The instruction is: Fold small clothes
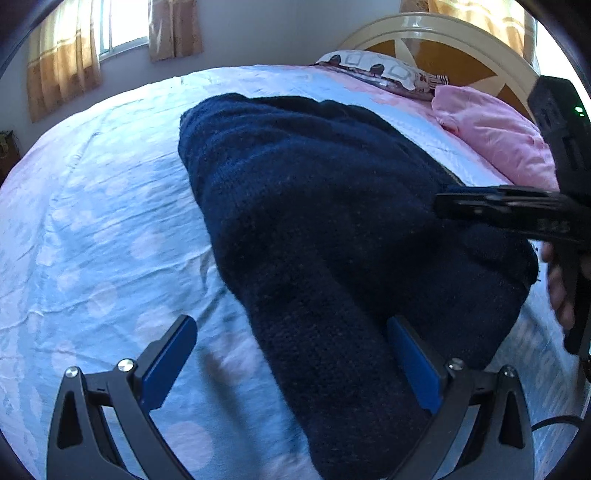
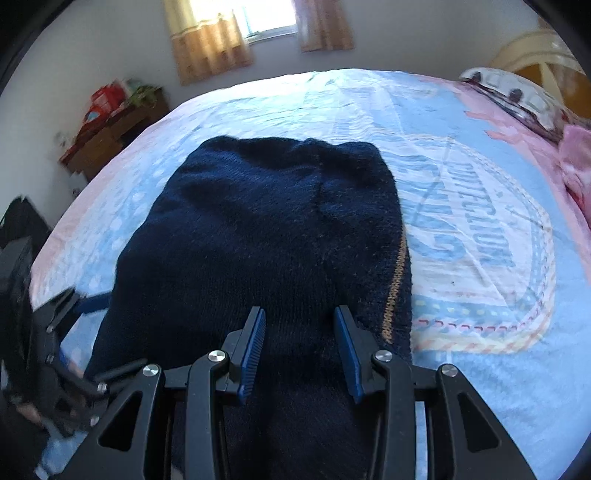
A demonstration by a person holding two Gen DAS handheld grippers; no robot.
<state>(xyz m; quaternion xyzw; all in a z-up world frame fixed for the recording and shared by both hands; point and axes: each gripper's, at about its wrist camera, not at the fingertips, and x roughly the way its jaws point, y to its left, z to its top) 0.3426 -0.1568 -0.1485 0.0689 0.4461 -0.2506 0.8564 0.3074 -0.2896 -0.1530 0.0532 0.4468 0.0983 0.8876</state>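
A dark navy knitted garment [image 1: 314, 221] lies folded on the bed; it also shows in the right wrist view [image 2: 258, 229], with a thin tan stripe along its right edge. My left gripper [image 1: 291, 354] is open over its near left edge, one blue pad above the sheet, the other above the knit. My right gripper [image 2: 299, 347] is open, its blue pads low over the garment's near end with knit between them. In the left wrist view the right gripper [image 1: 517, 210] shows at the right edge, over the garment. The left gripper [image 2: 62, 314] shows at the left in the right wrist view.
The bed has a light blue and pink printed sheet [image 1: 92, 221]. A pink pillow [image 1: 495, 136] and a patterned pillow [image 1: 376, 70] lie by the cream headboard [image 1: 443, 40]. A wooden cabinet with red items [image 2: 107, 122] stands beyond the bed. Curtained windows [image 2: 236, 33] are behind.
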